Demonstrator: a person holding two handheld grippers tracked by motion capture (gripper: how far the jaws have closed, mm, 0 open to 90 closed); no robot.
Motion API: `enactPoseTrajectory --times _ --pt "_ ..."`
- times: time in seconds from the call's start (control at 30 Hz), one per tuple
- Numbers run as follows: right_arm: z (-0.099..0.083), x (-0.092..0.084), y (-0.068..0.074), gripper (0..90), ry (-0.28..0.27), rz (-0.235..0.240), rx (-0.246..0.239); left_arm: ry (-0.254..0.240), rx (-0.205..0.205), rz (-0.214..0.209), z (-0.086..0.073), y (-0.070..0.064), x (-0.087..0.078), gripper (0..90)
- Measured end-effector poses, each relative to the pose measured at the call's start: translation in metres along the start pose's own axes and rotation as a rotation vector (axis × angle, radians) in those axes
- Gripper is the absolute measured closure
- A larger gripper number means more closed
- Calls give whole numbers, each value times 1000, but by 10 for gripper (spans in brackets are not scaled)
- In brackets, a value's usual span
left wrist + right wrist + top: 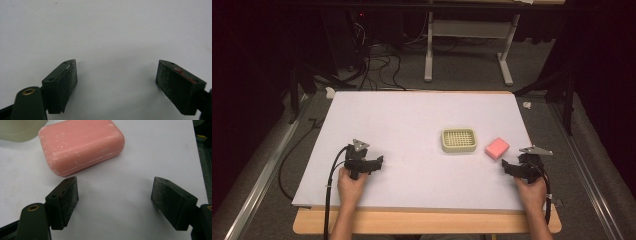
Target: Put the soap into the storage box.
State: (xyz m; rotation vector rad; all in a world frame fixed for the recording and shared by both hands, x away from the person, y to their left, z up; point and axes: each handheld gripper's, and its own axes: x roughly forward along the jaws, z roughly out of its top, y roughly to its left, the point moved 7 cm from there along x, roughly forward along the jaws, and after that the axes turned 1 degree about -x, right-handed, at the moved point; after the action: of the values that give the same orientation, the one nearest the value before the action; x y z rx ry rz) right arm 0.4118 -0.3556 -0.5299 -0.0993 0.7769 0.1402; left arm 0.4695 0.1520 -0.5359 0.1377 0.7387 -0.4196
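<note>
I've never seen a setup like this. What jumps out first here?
The pink soap bar stands out, lying on the white table just right of a cream slatted soap dish. The right tongs are open just short of the soap; the left tongs are open over bare table.

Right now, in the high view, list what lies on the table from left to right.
left gripper → soap dish → pink soap → right gripper
</note>
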Motion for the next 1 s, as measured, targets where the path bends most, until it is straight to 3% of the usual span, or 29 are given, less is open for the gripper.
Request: enactPoseTrajectory --times 1.0 --pt "0 0 0 220 11 1 0 0 1 -1 0 0 0 180"
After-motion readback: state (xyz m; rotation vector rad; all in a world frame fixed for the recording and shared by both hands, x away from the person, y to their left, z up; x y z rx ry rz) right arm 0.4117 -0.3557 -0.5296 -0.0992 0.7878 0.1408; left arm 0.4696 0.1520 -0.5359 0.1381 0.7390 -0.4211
